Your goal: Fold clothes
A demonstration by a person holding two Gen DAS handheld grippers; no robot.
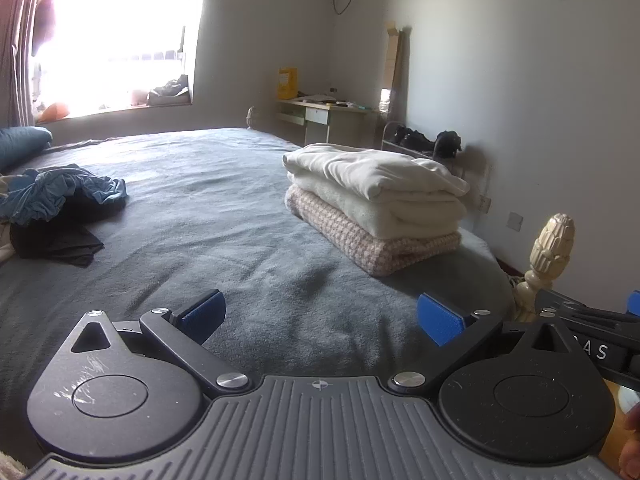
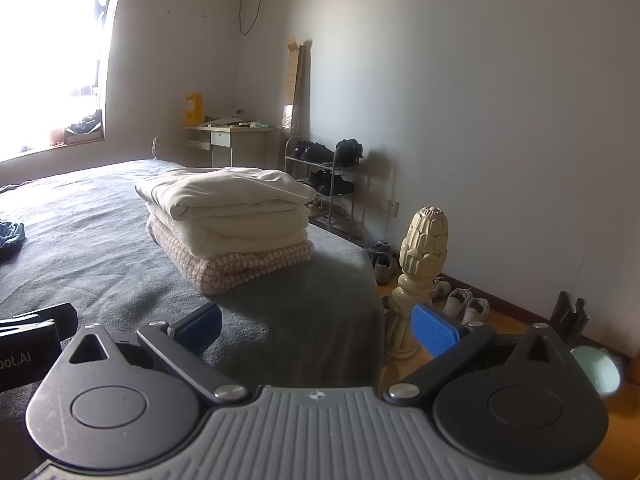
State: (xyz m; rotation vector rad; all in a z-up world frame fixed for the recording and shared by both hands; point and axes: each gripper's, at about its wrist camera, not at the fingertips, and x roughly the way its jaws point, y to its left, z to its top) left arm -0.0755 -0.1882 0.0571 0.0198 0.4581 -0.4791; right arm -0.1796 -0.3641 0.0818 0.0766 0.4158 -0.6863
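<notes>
Unfolded clothes (image 1: 60,204) lie heaped at left on the bed (image 1: 208,184); left gripper (image 1: 320,316) and right gripper (image 2: 316,328) hover wide open, empty. Folded stack (image 1: 372,204) sits near the bed's corner; a careless sweep could topple it.

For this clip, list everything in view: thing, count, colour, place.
folded clothes: three, white, cream and pink check, stacked near the bed's right edge
unfolded clothes: heap, blue and black, left on the bed
bed cover: one, grey
bedpost finial: one, cream, bed corner
desk: one, pale, far wall
shoe rack: one, metal, right wall
left hand-held gripper: open, blue pads
right hand-held gripper: open, blue pads
</notes>
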